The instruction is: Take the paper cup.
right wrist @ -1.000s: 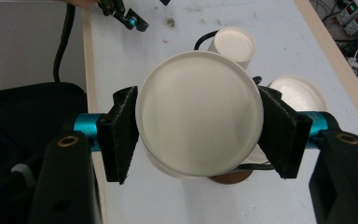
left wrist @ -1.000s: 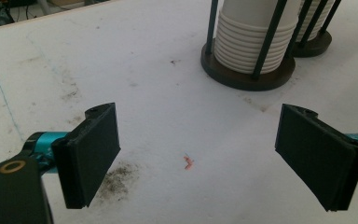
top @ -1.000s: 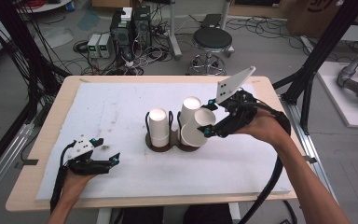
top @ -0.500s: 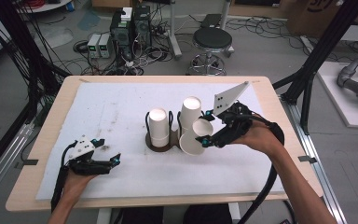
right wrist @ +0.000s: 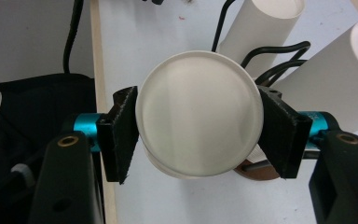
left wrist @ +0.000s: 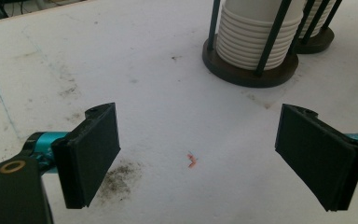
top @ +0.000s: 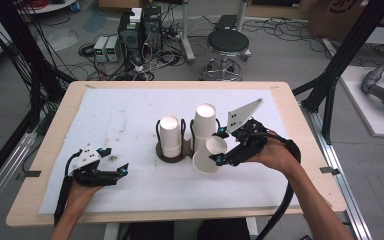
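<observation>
Lowered right claw (top: 219, 148) clamping white paper cup (top: 207, 156), tilted, left claw (top: 116, 171) open, empty

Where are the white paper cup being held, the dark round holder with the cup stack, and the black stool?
White paper cup (right wrist: 198, 114), right gripper view, its flat bottom.
Dark round holder (left wrist: 247, 74), left gripper view, base rim.
Black stool (top: 229, 42), high view, seat.

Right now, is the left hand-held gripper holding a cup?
No, the left hand-held gripper has its jaws wide apart over the bare white mat, with no cup between them.
</observation>
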### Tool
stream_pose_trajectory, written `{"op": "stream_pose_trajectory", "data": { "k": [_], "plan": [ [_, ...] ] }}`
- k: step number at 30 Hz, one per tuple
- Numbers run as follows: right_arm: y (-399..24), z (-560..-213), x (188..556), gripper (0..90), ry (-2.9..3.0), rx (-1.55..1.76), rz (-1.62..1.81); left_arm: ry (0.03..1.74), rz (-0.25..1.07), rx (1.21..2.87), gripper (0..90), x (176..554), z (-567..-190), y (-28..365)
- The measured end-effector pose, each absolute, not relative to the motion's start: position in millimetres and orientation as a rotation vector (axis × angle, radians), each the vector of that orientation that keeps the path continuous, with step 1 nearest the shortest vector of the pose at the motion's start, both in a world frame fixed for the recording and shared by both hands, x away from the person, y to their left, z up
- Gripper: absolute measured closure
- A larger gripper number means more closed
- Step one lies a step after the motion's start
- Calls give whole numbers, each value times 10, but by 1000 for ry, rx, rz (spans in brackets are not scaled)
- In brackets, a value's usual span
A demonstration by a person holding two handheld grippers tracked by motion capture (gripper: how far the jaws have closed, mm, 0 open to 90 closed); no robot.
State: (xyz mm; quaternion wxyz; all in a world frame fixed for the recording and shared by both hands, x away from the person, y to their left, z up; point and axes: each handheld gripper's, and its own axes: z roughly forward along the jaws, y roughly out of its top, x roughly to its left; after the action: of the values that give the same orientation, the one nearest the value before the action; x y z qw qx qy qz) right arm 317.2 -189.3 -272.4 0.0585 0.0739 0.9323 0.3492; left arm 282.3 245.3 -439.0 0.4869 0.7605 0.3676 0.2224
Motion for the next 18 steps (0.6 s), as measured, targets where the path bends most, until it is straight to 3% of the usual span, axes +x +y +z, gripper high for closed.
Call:
{"op": "stream_pose_trajectory", "data": {
  "k": [18],
  "plan": [
    [-1875, -2896, 3170, 359, 2847, 243, 1037, 897, 549, 1834, 135, 2820, -4371, 2494]
  ]
}}
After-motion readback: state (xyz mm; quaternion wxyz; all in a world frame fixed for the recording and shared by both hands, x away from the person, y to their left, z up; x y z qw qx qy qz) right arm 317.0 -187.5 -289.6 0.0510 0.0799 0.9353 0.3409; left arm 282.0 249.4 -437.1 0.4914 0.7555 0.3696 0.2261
